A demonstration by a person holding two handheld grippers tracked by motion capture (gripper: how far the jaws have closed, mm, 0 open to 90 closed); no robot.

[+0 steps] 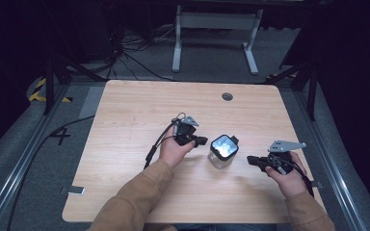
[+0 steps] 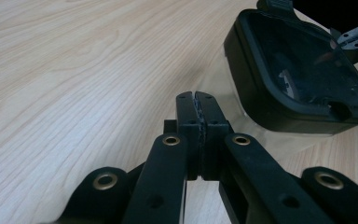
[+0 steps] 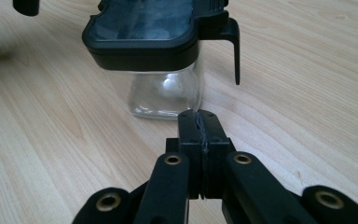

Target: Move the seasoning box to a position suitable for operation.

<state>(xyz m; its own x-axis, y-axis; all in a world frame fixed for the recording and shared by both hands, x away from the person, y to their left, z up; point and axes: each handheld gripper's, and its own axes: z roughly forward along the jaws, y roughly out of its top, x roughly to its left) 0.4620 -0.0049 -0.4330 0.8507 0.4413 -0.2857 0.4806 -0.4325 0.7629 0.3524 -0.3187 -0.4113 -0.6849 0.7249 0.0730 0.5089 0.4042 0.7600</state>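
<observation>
One clear glass jar stands on one wooden table, and it carries one black lid with a see-through window; in the right gripper view the lid has one latch tab hanging down its side. There are two grippers, the left gripper and the right gripper, each held in one hand. One round grey cap sits in the tabletop near its far edge.
</observation>
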